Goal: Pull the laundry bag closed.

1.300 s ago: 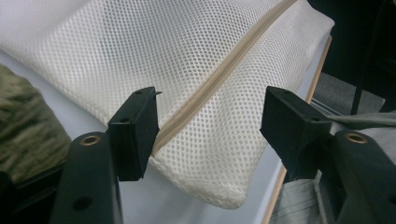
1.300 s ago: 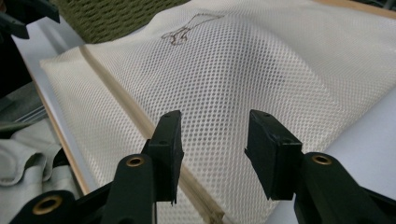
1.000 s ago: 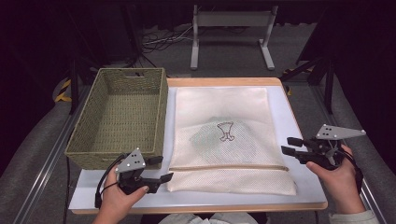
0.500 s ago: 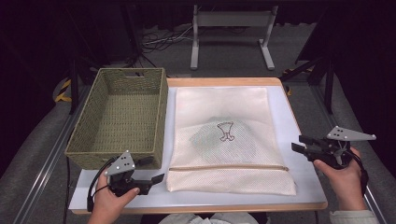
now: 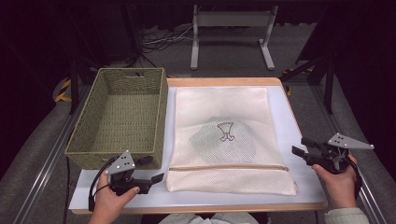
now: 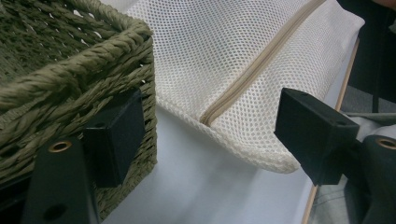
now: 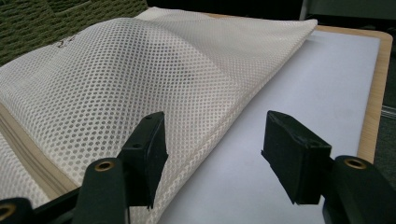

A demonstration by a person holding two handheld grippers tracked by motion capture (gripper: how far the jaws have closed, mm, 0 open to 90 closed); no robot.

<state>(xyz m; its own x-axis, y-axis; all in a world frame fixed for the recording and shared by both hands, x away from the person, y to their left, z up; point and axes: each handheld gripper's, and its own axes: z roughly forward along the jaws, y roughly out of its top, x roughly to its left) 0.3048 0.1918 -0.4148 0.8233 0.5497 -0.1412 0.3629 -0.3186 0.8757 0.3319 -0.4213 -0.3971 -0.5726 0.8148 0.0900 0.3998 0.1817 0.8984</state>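
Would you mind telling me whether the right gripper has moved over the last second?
Yes. The right gripper has drawn back outward, away from the mesh bag's right edge and toward the table's right edge.

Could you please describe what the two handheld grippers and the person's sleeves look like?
Both are black. The left gripper carries a grey three-cornered plate with small dark holes, and a black cable loops from it. The right gripper has the same kind of grey plate. In the gripper views, the jaws end in blocky black pads, with brass-coloured rivets on the arms. A light knitted sleeve covers the right wrist.
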